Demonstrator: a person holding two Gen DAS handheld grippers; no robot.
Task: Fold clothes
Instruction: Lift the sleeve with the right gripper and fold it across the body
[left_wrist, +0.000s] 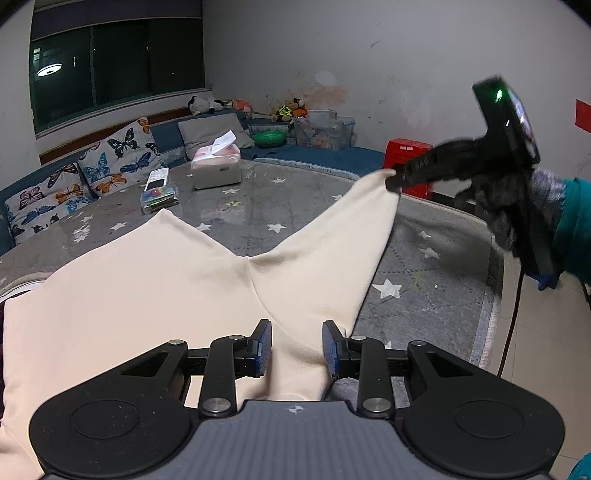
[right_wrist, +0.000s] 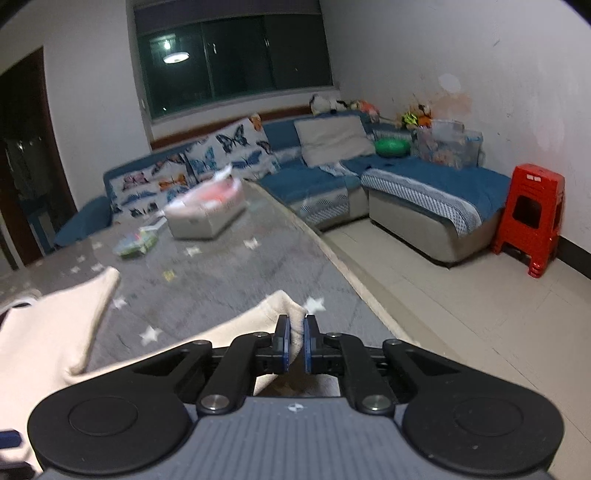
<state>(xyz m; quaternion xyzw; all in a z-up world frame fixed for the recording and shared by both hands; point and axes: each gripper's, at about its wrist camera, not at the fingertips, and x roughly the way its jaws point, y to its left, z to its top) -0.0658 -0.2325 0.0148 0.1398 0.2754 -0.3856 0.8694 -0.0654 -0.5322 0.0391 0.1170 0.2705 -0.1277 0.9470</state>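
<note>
Cream garment (left_wrist: 155, 295) nearest; tissue box (left_wrist: 217, 168) well beyond.

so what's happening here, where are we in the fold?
A person is folding cream-coloured fabric trousers on a grey star-patterned table cover. The right gripper is shut on the end of one trouser leg and holds it lifted above the table. The left gripper is open, with the cloth near the waist lying between its blue pads. The other leg lies flat; no fold is laid yet.
</note>
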